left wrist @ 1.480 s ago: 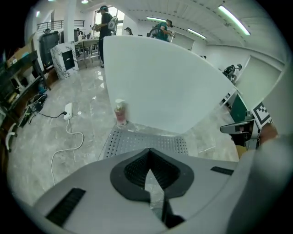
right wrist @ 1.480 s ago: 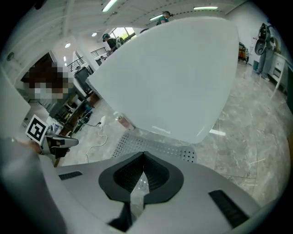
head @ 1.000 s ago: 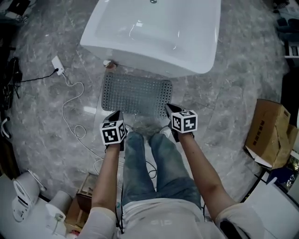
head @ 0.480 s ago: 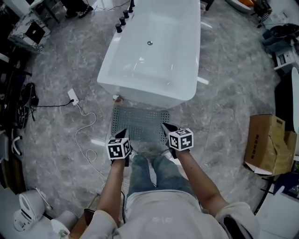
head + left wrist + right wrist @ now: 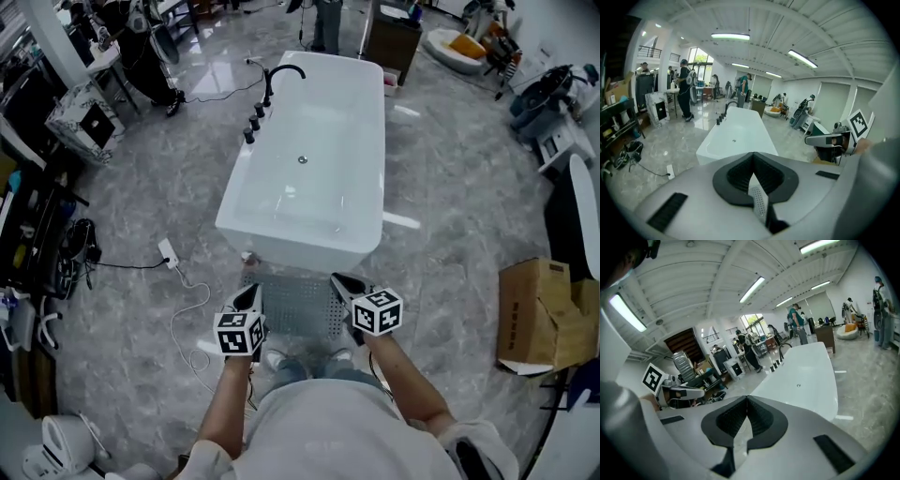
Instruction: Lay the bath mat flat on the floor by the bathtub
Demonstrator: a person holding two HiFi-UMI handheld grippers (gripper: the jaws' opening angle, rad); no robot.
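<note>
The grey perforated bath mat [image 5: 292, 305] lies flat on the marble floor against the near end of the white bathtub [image 5: 309, 187]. My left gripper [image 5: 248, 298] hangs above the mat's near left corner. The right gripper [image 5: 345, 286] hangs above its near right corner. Both are shut, with nothing held. In the left gripper view the jaws [image 5: 753, 157] meet in front of the bathtub [image 5: 736, 136], and a sliver of the mat [image 5: 759, 204] shows through the gap behind the tips. The right gripper view shows its shut jaws [image 5: 746, 399] before the bathtub [image 5: 806, 376].
A black faucet [image 5: 272, 80] stands on the tub's left rim. A white power strip [image 5: 169, 251] with a loose cable lies on the floor to the left. An open cardboard box [image 5: 544, 314] sits at the right. Shelves and people fill the far left and back.
Both grippers have risen off the mat's near corners as the person stood up. The mat has stayed flat by the tub. The head view now takes in the whole bathtub.
</note>
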